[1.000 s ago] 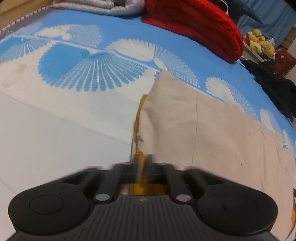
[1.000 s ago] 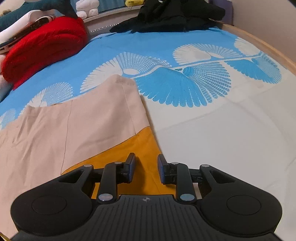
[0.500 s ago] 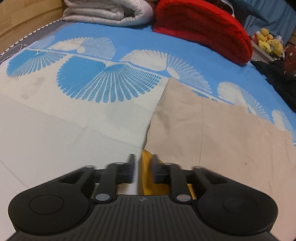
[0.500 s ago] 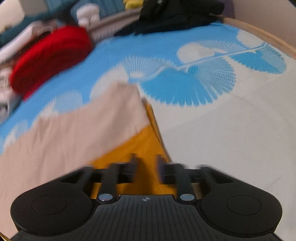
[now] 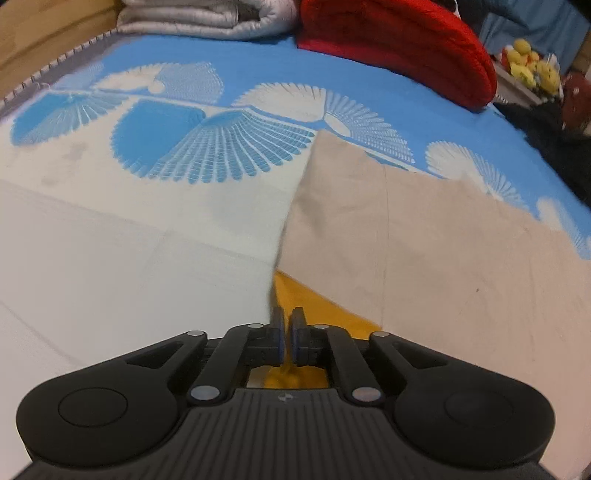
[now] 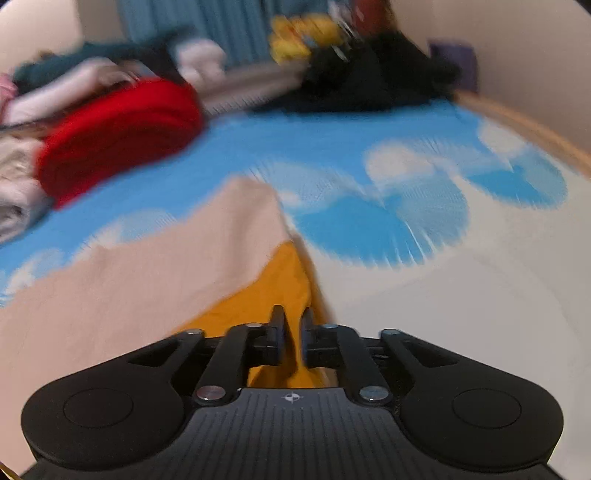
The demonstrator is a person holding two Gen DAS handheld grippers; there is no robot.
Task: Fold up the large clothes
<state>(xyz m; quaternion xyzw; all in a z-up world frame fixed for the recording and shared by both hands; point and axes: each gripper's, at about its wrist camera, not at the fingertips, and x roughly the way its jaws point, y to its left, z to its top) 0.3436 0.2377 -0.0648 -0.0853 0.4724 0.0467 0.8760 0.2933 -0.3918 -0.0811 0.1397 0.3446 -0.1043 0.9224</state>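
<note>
Bedsheet (image 5: 258,74), blue w/ white fan shapes up top and plain white nearer the cameras, covers the whole work surface; wooden frame edge runs along the far right in the right wrist view. Folded grey quilt (image 5: 207,18) and a red knit bundle (image 5: 399,44) sit at the far edge, w/ yellow plush toys (image 5: 532,70) and a dark clothes heap (image 5: 554,147) off to the right in the left wrist view. Large garment (image 5: 424,240) lies flat mid-sheet: beige on top, mustard-yellow side showing at its near corners where the beige layer stops short. Left gripper (image 5: 287,325) is low at the garment's left near corner; its fingers (image 5: 277,325) are nearly together, just a thin gap, yellow fabric visible in that gap and below it, so it looks pinched on the garment. Right gripper (image 6: 293,325) sits at the garment's (image 6: 147,277) right near corner; fingers (image 6: 277,325) likewise narrowed w/ a yellow fold running up between them, seems clamped on it. Right wrist view is heavily motion-blurred, so bg detail there is rough: red bundle (image 6: 118,136) at left, dark heap (image 6: 369,77) and yellow toys (image 6: 295,37) at the back. Sheet (image 6: 461,295) to the right of that corner is plain white. Beige layer has one straight seam line running away from the left gripper.
</note>
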